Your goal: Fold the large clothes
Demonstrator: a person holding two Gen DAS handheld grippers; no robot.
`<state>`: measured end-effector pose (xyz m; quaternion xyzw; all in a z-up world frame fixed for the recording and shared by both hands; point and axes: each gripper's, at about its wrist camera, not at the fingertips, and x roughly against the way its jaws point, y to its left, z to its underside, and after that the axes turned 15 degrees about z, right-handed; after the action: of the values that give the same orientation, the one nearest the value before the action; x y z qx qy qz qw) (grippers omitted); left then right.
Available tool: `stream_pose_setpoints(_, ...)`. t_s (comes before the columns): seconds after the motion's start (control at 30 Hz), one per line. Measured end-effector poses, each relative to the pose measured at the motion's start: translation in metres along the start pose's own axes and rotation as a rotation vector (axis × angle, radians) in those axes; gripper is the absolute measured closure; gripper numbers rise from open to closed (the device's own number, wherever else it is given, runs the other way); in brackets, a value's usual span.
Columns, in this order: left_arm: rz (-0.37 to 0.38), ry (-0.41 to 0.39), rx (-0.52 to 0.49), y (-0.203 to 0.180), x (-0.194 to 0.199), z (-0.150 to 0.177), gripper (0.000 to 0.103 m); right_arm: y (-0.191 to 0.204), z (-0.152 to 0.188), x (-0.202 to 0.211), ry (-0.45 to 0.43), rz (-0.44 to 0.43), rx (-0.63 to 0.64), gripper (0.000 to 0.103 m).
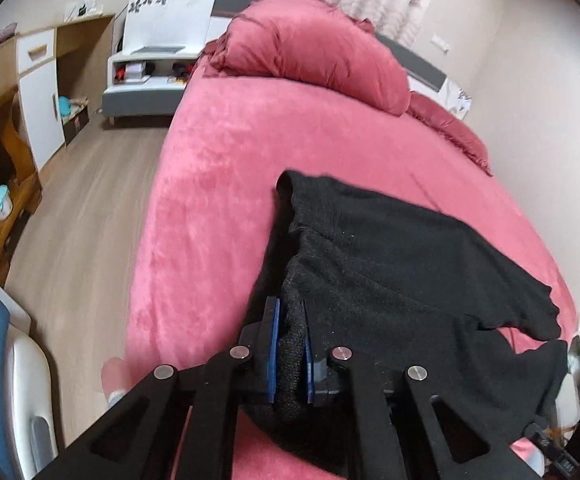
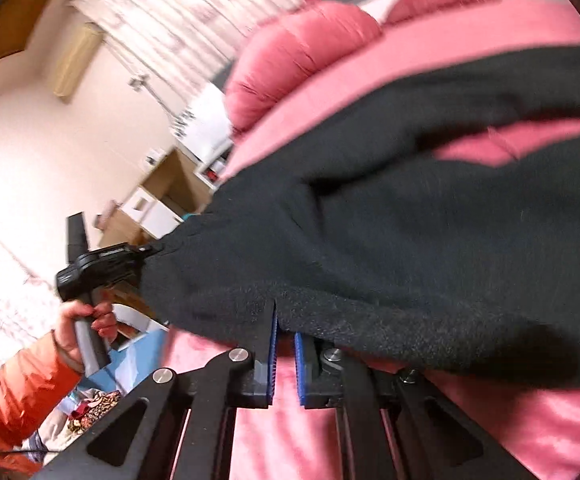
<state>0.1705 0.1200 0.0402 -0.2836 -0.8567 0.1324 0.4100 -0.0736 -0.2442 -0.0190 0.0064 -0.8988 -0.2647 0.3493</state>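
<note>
A bed [image 1: 218, 168] covered in a pink plush blanket fills the room, with a large black garment [image 1: 402, 248] partly lifted off its near end. The left gripper [image 1: 290, 316] pinches a bunched edge of the garment between blue fingers [image 1: 272, 344]. The right gripper [image 2: 286, 320] is clamped on the hem.

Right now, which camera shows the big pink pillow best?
The left wrist view: the pink pillow sits whole and sharp at the head of the bed. In the right wrist view, the pillow is blurred and tilted, with the black garment filling most of the picture.
</note>
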Motion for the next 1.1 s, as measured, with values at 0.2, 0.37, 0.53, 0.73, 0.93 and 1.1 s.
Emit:
stream_pose_setpoints(0.2, 0.028, -0.001, 0.03, 0.001, 0.024, 0.009, 0.093, 0.008, 0.025, 0.057, 0.005, -0.09, 0.03, 0.096)
stream_pose_setpoints(0.37, -0.07, 0.099, 0.134, 0.038, -0.02, 0.038, 0.093, 0.0, 0.043, 0.029, 0.221, -0.091, 0.026, 0.096)
stream_pose_setpoints(0.53, -0.117, 0.031, 0.262, 0.056, -0.018, 0.066, 0.06, -0.01, 0.057, 0.001, 0.376, 0.002, -0.019, 0.079)
stream_pose_setpoints(0.73, -0.041, -0.072, 0.446, 0.07, 0.009, 0.104, 0.037, -0.026, 0.04, 0.041, 0.305, 0.031, -0.038, 0.073)
stream_pose_setpoints(0.93, 0.042, -0.087, 0.512, 0.059, 0.006, 0.118, 0.03, -0.079, 0.01, 0.087, 0.182, 0.181, -0.171, 0.07)
stream_pose_setpoints(1.1, 0.036, -0.059, 0.495, 0.042, -0.012, 0.124, 0.025, -0.156, -0.006, 0.14, 0.068, 0.385, -0.331, 0.066)
